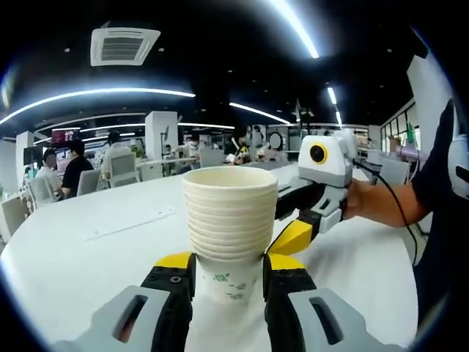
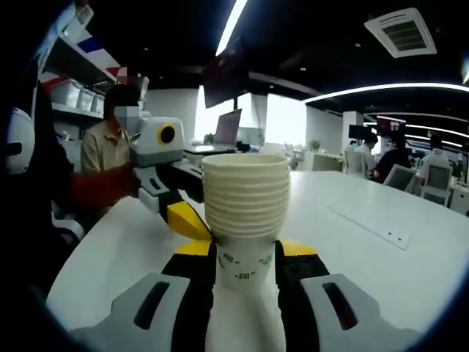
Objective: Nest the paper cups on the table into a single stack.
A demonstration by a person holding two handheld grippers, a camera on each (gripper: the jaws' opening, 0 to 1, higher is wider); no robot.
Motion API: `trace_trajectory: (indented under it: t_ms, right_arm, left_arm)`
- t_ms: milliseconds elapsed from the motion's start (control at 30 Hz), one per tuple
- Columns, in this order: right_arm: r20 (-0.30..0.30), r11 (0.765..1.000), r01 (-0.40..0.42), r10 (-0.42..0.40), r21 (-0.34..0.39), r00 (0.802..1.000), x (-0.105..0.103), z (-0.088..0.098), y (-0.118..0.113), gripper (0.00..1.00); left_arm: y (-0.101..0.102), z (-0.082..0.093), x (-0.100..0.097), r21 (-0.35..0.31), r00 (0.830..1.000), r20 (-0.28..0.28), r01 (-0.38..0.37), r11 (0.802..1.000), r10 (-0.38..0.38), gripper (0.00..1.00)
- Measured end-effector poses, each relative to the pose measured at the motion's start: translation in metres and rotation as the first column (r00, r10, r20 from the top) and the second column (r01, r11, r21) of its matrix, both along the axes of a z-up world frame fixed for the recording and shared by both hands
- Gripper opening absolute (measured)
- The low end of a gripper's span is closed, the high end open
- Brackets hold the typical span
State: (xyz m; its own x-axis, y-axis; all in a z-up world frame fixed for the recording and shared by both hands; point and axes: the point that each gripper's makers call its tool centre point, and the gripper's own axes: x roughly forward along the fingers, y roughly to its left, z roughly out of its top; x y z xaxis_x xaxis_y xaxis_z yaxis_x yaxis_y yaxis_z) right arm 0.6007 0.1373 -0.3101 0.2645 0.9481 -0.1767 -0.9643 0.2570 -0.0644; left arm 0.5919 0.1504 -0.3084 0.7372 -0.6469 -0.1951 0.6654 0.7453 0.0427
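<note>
In the left gripper view, a stack of nested cream paper cups with a green print on the lowest one (image 1: 229, 235) stood upright at the centre of the frame on the round white counter (image 1: 88, 249). The left tongs (image 1: 229, 279), black with yellow tips, rose from the bottom edge and pressed against both sides of the bottom cup, so they were holding the stack. From the right of the frame the right tongs (image 1: 297, 235) reached in, their yellow tip lying just beside the base of the stack, held by a person's hand (image 1: 359, 199). Beyond the counter, in the left background, people sat in white chairs (image 1: 121, 167).

In the right gripper view, the same stack (image 2: 246, 220) filled the middle of the frame, upright on the counter (image 2: 381, 249). The right tongs (image 2: 245, 275) came up from the bottom and closed narrowly on the printed bottom cup. The left tongs (image 2: 187, 220) entered from the left, their yellow tip touching the stack's lower part. A seated person in a tan shirt (image 2: 102, 150) appeared at the upper left.
</note>
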Motion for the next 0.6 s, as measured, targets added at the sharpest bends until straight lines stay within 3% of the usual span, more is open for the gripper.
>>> trace_trajectory:
  t_ms: [300,600]
  right_arm:
    - [0.013,1.000,0.022,-0.022,0.021,1.000,0.027,0.011,0.004,0.33]
    - [0.014,0.998,0.045,-0.046,0.037,0.999,0.046,0.014,0.003,0.33]
  left_arm:
    - [0.020,0.015,0.035,-0.003,1.000,0.017,-0.001,1.000,0.001,0.38]
    - [0.027,0.019,0.059,-0.010,1.000,0.022,0.005,1.000,-0.005,0.38]
